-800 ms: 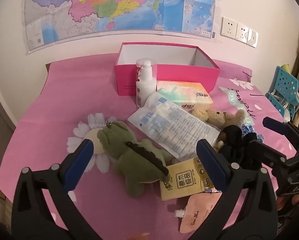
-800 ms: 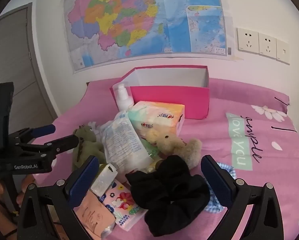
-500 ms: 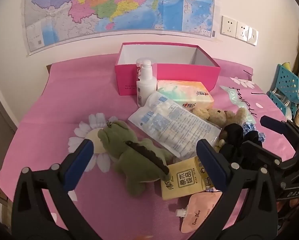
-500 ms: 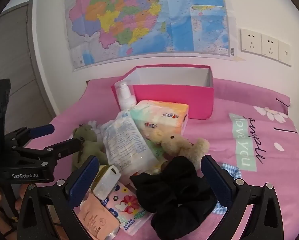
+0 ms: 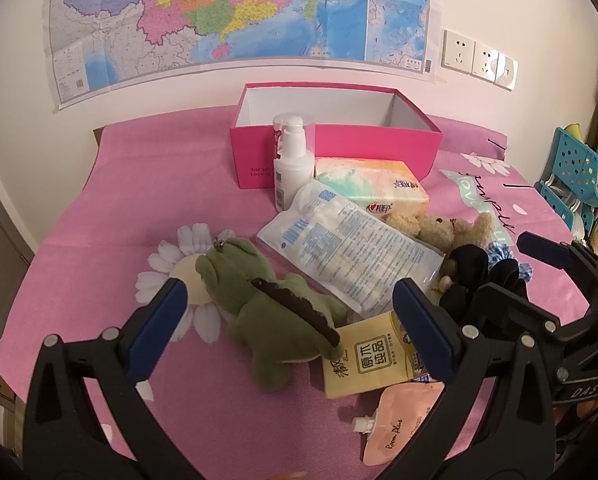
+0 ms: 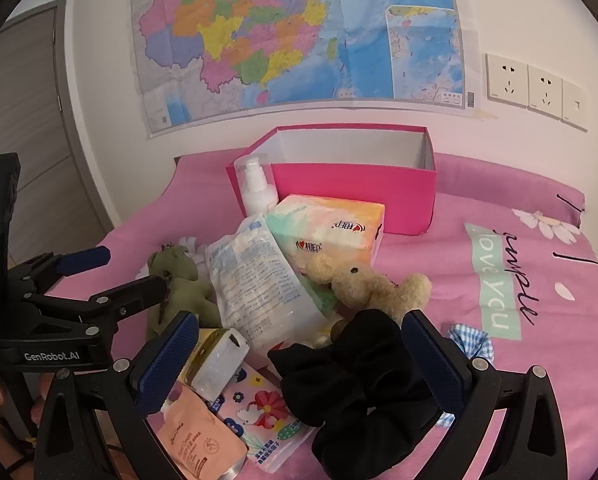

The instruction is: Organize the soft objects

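Pink cloth (image 5: 99, 208) printed with white daisies covered the bed, and a large coloured map (image 6: 299, 36) hung on the white wall behind it beside a row of sockets (image 6: 535, 88). Against the wall stood an open pink cardboard box (image 5: 379, 142) with a white inside, holding nothing that could be seen.

Both tools were spread to their widest and gripped nothing. The left gripper (image 5: 287, 320) hung over the green plush crocodile (image 5: 267, 304), a fuzzy, lumpy toy with a dark ridged back that lay on its side between the two blue-padded fingers without touching them. The right gripper (image 6: 299, 356) hovered over the black scrunchie (image 6: 363, 384), a soft ruffled ring of matte fabric, which sat between its fingers and just beside the right-hand pad.

Beyond the scrunchie lay a tan teddy bear (image 6: 363, 284) of curly pile, stretched out against a pastel tissue pack (image 6: 331, 228). A crinkly clear packet of cotton pads (image 5: 351, 252) leaned across the middle of the heap, with a white pump bottle (image 5: 293, 160) upright in front of the box. Flat pouches lay nearest the cameras: a yellow one (image 5: 363, 360), a peach spouted one (image 5: 395, 424) and a flowered tissue packet (image 6: 259, 412). A scrap of blue gingham (image 6: 471, 340) showed to the right of the scrunchie.
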The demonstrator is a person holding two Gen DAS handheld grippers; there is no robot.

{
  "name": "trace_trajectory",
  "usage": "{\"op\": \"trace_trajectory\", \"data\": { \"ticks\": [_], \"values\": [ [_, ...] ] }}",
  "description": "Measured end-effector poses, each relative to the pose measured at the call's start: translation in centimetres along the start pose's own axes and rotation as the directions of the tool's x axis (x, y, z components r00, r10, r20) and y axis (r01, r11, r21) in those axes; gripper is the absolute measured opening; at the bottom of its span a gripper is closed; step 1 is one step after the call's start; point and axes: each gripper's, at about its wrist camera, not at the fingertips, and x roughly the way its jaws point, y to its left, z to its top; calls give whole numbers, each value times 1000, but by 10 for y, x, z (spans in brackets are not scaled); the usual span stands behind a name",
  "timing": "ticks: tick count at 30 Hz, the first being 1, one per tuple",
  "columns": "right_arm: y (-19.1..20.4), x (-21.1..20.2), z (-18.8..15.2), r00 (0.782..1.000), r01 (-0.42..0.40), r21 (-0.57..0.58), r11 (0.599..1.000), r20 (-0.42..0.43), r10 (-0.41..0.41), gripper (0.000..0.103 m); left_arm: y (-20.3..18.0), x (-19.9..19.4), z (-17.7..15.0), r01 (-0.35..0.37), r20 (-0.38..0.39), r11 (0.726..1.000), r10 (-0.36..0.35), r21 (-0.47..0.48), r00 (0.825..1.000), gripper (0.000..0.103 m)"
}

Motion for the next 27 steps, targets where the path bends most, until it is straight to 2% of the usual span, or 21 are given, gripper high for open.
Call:
{"op": "trace_trajectory", "data": {
  "ticks": [20, 27],
  "values": [
    [3, 4, -1, 1000, -17, 8, 1000, -5, 17, 103, 4, 5, -1, -9, -10, 1000, 9, -10, 1000, 102],
    [4, 7, -2, 999, -33, 5, 999, -14, 33, 103, 15, 7, -7, 16, -20, 1000, -17, -21, 1000, 102]
  ]
}}
